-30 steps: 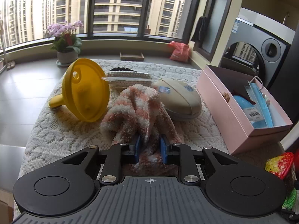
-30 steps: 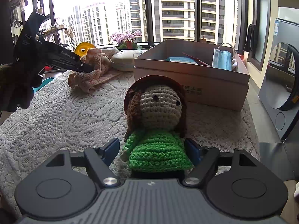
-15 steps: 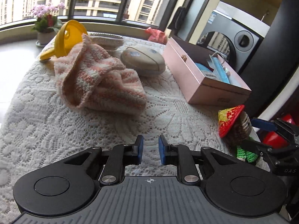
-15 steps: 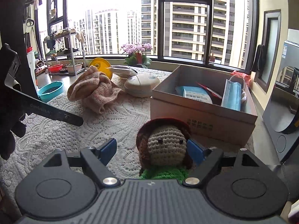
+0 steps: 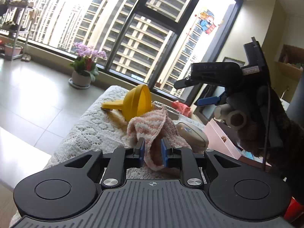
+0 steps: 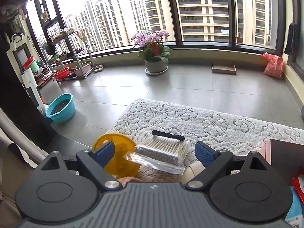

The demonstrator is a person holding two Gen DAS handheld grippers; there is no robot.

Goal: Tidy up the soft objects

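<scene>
Towel (image 5: pixel 152 127) fold loose between narrowly parted pads of left hand-held gripper (image 5: pixel 152 152), ungripped.

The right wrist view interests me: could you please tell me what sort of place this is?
Probably a glazed balcony or sunroom in a high-rise flat. Tall windows look out on apartment towers, a potted orchid stands on the tiled floor, and a metal rack holds household odds and ends.

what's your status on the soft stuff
Left gripper jaws nearly shut, pink towel edge between them, grip unclear. Right gripper jaws just opened wide, nothing gripped. Yellow funnel sits close behind the towel.
</scene>
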